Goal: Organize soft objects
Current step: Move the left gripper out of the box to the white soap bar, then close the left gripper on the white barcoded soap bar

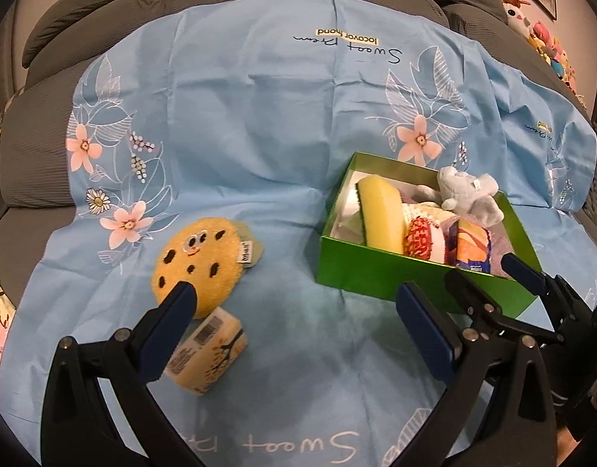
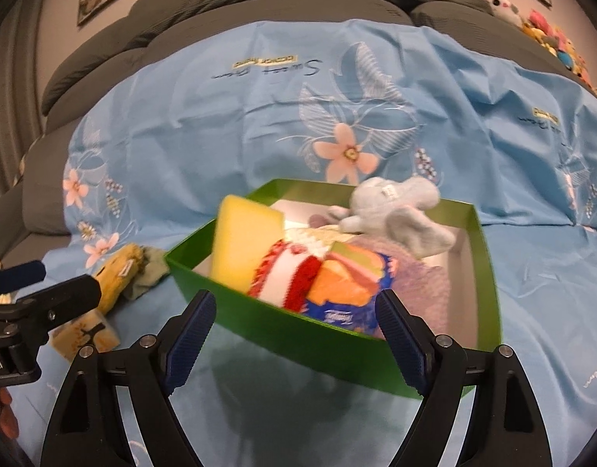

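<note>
Both my grippers, left gripper (image 1: 294, 299) and right gripper (image 2: 294, 305), hold their fingers wide with nothing between them. At my left view's lower left lie the cookie plush (image 1: 199, 258) and tissue pack (image 1: 207, 354); the green box (image 1: 376, 272) sits right of centre, filled.

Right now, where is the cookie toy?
In the left wrist view the cookie toy lies on the blue cloth, left of the green box, touching the small yellow packet nearer the camera.
</note>
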`<state>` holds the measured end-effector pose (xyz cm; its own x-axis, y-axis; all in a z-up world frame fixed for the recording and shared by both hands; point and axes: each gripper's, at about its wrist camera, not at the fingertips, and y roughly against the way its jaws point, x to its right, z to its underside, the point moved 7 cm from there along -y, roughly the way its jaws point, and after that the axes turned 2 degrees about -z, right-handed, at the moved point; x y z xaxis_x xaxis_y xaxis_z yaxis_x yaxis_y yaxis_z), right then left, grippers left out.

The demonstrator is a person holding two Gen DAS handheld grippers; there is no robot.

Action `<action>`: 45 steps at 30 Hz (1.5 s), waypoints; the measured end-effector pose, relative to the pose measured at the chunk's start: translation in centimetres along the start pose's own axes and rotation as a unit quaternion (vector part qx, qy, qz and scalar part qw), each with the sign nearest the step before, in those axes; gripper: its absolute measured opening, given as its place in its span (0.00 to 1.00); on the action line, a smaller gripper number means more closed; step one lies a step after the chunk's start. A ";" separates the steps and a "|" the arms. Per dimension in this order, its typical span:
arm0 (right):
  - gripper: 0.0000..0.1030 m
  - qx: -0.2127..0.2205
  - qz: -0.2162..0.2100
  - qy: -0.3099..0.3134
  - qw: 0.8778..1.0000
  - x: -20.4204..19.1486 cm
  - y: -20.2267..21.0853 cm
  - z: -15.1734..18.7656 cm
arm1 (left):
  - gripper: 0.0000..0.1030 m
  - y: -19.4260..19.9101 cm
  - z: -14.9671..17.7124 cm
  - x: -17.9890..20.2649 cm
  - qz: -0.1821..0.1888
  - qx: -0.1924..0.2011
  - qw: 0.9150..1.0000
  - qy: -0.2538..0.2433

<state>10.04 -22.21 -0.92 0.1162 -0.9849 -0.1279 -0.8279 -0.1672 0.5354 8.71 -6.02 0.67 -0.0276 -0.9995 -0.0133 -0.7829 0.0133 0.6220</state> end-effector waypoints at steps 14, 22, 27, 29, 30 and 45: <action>0.82 -0.032 -0.086 0.057 0.994 -6.6 -0.4 2.0 | 0.99 0.1 1.3 -7.5 0.003 -0.043 0.996 0.076; 0.82 -0.080 -0.176 0.091 0.977 -11.8 -1.0 4.5 | 0.99 -1.3 3.8 -11.1 0.020 -0.098 0.987 0.128; 0.82 -0.104 -0.214 0.105 0.966 -14.5 -1.7 5.8 | 0.99 -2.0 4.8 -10.8 0.062 -0.125 0.980 0.143; 0.82 -0.112 -0.231 0.112 0.960 -15.8 -2.0 6.2 | 0.99 -2.4 5.0 -10.7 0.069 -0.131 0.979 0.141; 0.82 -0.117 -0.240 0.113 0.957 -16.3 -2.2 6.3 | 0.98 -2.7 5.1 -10.7 0.074 -0.134 0.978 0.142; 0.82 -0.187 -0.299 0.059 0.934 -19.9 -6.5 6.9 | 0.43 -5.7 6.5 -10.1 0.156 -0.180 0.957 0.165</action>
<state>9.34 -1.18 -7.63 0.5745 -0.7049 -0.4160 -0.3495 -0.6708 0.6541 9.42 4.18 -7.79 0.0180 -0.9036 0.4280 -0.5021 0.3620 0.7854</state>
